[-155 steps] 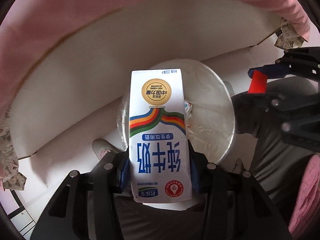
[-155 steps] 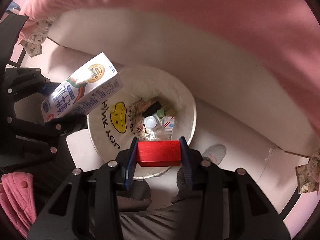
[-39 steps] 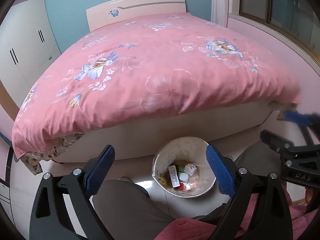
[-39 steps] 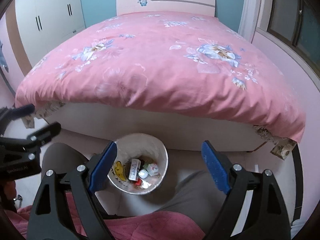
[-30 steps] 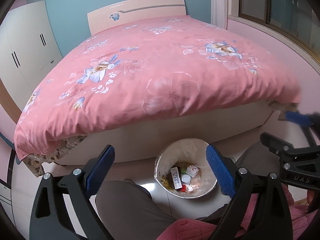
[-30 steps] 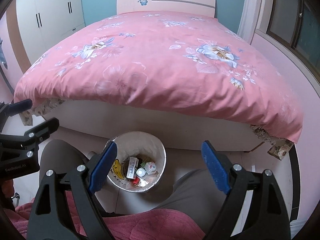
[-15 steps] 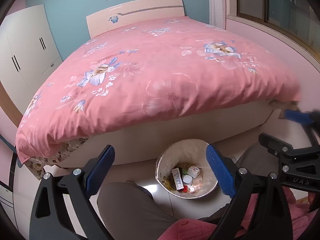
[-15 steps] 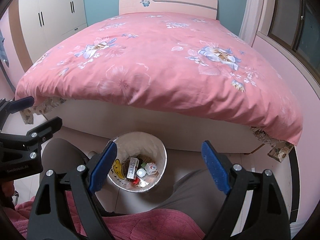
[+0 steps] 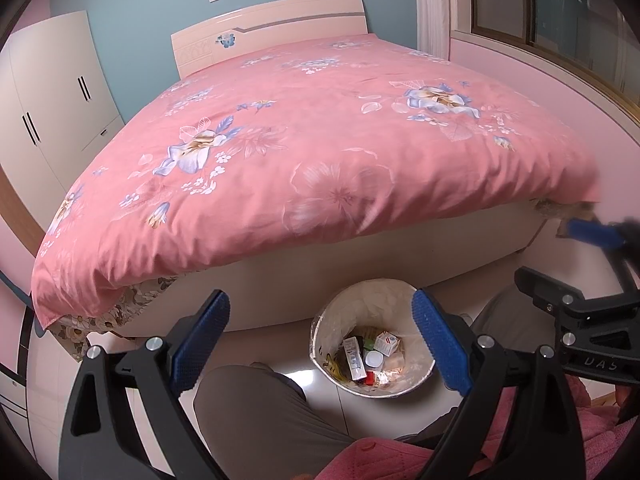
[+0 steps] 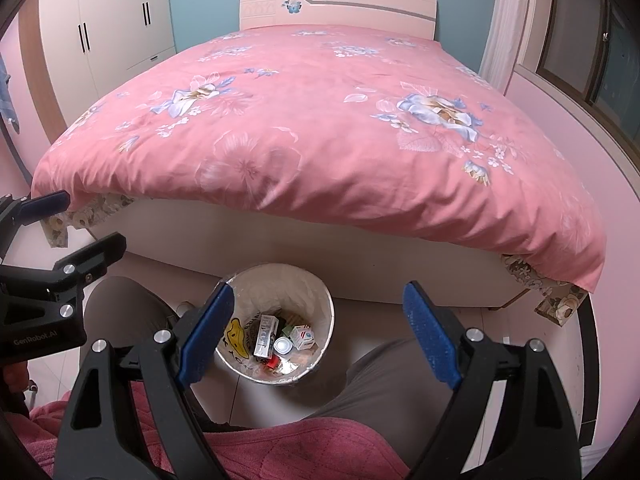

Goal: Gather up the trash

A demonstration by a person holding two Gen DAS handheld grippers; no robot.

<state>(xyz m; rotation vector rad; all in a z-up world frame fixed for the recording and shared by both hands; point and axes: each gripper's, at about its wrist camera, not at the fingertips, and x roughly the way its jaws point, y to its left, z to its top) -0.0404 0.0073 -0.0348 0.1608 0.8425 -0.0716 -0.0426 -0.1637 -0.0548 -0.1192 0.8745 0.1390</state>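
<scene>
At the foot of a wide bed [image 9: 320,152], seen from two wrist cameras angled downward, a person sits with grey-trousered knees [image 10: 384,392] apart and a pink garment across the lap. On the left, white wardrobe doors [image 9: 52,92] line the wall. The left gripper [image 9: 320,340] is spread wide with nothing between its blue pads [image 9: 200,336]. Between the knees, on the pale floor just beside the bed's white base, stands a round white trash bin [image 10: 320,308] lined with clear plastic. Inside it lie the collected trash items: a slim white carton [image 10: 266,336], a small white and red box [image 10: 302,336], a round white cap, and something red. The right gripper [image 10: 316,336] is likewise spread wide and empty. A pink floral duvet [image 10: 304,128] covers the bed, and a window sits at far right.
</scene>
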